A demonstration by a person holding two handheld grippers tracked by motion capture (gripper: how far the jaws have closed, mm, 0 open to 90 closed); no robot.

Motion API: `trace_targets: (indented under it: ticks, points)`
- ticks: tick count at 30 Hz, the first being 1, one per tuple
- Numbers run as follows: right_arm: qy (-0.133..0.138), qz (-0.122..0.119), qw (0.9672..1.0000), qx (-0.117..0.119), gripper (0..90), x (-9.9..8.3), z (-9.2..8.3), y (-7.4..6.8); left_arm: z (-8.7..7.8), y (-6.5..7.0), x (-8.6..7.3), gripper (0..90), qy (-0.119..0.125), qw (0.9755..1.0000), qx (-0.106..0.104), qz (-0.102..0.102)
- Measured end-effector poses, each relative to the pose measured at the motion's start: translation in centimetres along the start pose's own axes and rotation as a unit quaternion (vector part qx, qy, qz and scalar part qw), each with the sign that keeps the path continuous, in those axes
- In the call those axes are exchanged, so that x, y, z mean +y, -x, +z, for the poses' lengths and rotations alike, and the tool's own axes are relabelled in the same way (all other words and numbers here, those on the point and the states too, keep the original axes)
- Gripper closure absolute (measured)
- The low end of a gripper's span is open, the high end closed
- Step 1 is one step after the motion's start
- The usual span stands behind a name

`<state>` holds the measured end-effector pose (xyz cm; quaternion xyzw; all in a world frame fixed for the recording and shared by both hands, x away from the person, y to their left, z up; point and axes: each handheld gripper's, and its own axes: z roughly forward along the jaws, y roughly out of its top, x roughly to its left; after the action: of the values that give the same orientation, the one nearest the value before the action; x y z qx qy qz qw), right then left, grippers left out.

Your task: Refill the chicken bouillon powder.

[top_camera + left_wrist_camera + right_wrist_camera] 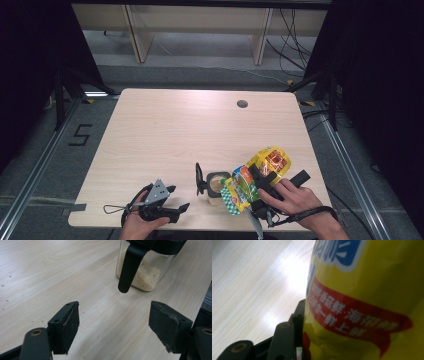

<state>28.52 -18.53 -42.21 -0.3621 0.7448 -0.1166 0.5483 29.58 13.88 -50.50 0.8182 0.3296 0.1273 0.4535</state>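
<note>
A yellow snack-style bag (260, 172) with red and blue print lies tilted at the table's front right, and my right gripper (263, 176) is shut on its middle. In the right gripper view the bag (367, 305) is pressed against the one jaw I can see; the other jaw is hidden behind it. The bag's green-checked lower end reaches the right side of a small glass jar (216, 187), whose black lid (199, 179) is swung open to the left. The jar (147, 277) holds pale granules. My left gripper (179, 198) rests open left of the jar, its jaws (115, 322) empty.
The light wooden table (165, 130) has a round cable hole (242, 104) at the back right. The jar's black latch (130, 265) hangs down in front of the left gripper. Both hands are near the table's front edge.
</note>
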Motion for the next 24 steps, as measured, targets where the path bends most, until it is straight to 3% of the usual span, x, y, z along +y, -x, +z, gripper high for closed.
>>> trace_targets:
  ticks: [6, 8, 18, 20, 23, 24]
  points:
    - [0.001, 0.016, 0.9999, 0.001, 56.4, -0.09, -0.06, -0.14, -0.02, -0.02, -0.02, 24.3, -0.004, 1.0000, 0.000, 0.000]
    - [0.007, 0.003, 1.0000, 0.000, 56.4, -0.19, -0.02, 0.00, 0.05, 0.08, -0.03, 24.3, 0.002, 1.0000, 0.001, -0.005]
    - [0.009, 0.005, 0.9999, -0.002, 56.5, -0.14, -0.07, 0.07, 0.05, 0.05, -0.03, 24.3, 0.000, 1.0000, 0.002, -0.004]
    - [0.005, 0.017, 0.9998, -0.001, 56.5, -0.06, -0.13, -0.02, 0.05, 0.08, -0.03, 24.3, 0.001, 1.0000, 0.000, -0.005]
    - [0.007, 0.018, 0.9998, -0.001, 56.5, 0.01, -0.14, 0.02, 0.05, 0.09, -0.03, 24.3, 0.002, 1.0000, 0.001, -0.005]
    - [0.012, 0.006, 0.9999, -0.002, 56.5, -0.02, -0.08, 0.16, 0.04, 0.04, -0.02, 24.3, 0.001, 1.0000, 0.002, -0.002]
